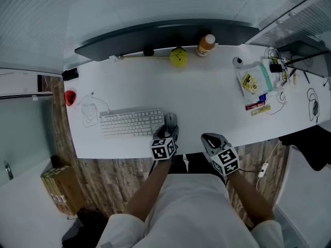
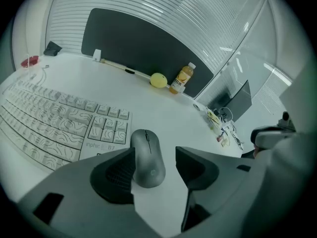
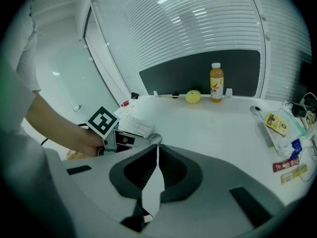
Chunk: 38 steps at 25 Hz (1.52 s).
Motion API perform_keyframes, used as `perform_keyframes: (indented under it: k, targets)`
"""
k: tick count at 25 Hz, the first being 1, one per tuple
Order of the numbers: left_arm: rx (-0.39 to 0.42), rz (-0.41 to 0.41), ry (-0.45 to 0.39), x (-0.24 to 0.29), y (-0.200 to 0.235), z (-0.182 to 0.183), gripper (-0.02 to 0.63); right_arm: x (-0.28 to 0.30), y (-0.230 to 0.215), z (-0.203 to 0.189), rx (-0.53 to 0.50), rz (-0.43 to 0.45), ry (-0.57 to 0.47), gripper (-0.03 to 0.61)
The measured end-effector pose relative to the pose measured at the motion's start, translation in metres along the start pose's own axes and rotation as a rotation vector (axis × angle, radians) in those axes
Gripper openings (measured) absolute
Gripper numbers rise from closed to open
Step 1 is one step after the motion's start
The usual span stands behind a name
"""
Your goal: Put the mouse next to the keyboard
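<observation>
A grey mouse (image 1: 170, 121) lies on the white table (image 1: 207, 102), just right of the white keyboard (image 1: 131, 122). My left gripper (image 1: 169, 132) is open around the mouse's near end. In the left gripper view the mouse (image 2: 147, 157) sits between the jaws, close against the left pad (image 2: 116, 175), with a gap to the right one; the keyboard (image 2: 54, 125) is beside it. My right gripper (image 1: 211, 140) hovers at the table's front edge, shut with nothing in it (image 3: 157, 163). The right gripper view shows the left gripper (image 3: 124, 139) and the keyboard (image 3: 134, 126).
An orange juice bottle (image 1: 206, 44) and a yellow ball (image 1: 178, 57) stand at the back by a dark panel (image 1: 165, 35). Snack packets and cables (image 1: 256, 89) lie at the right. A red object (image 1: 70, 97) and a white cable (image 1: 90, 112) are left of the keyboard.
</observation>
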<state>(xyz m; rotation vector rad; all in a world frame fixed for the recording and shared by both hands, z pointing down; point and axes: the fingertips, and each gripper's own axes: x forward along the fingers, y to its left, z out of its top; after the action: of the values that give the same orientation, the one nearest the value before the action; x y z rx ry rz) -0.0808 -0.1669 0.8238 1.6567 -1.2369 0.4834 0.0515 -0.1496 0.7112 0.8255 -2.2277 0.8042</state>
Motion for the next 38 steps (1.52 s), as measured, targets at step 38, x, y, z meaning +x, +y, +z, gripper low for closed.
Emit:
perform_keyframes:
  k: [38]
  targets:
    - [0.280,-0.098,-0.188,-0.108,-0.016,0.054,0.025,-0.042,0.011,0.031,-0.086,-0.103,-0.098,0.034]
